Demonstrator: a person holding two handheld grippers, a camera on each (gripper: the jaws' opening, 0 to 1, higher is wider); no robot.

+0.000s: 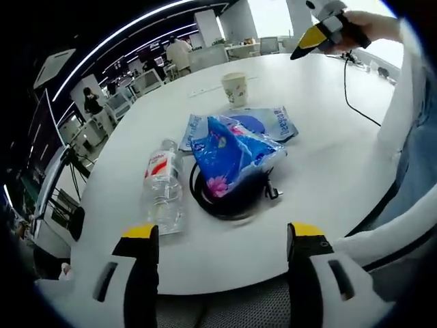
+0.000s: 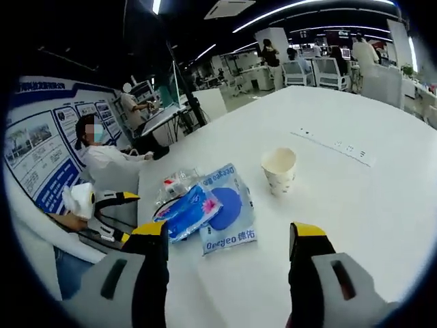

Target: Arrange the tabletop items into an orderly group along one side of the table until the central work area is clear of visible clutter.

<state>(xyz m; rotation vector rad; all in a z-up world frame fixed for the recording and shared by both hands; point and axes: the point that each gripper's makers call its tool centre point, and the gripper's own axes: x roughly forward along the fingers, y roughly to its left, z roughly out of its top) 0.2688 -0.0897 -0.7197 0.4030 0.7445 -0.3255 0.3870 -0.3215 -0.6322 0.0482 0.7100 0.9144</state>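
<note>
Now, on the white counter (image 1: 328, 171), a clear water bottle (image 1: 162, 188) with a red label lies left of a crumpled blue tissue pack (image 1: 229, 154) over what seems a black cable coil (image 1: 225, 201); a paper cup (image 1: 235, 89) stands beyond. Both hand-held grippers, left (image 1: 222, 236) and right (image 2: 229, 236), gape wide, empty.

The black cable coil (image 1: 229, 198) lies mostly under the blue packet (image 1: 232, 154), so only its rim at 6 o'clock shows. In the right gripper view the water bottle (image 2: 176, 184) is mostly hidden behind that packet. The print on the paper cup (image 1: 235, 87) is too small to read.
</note>
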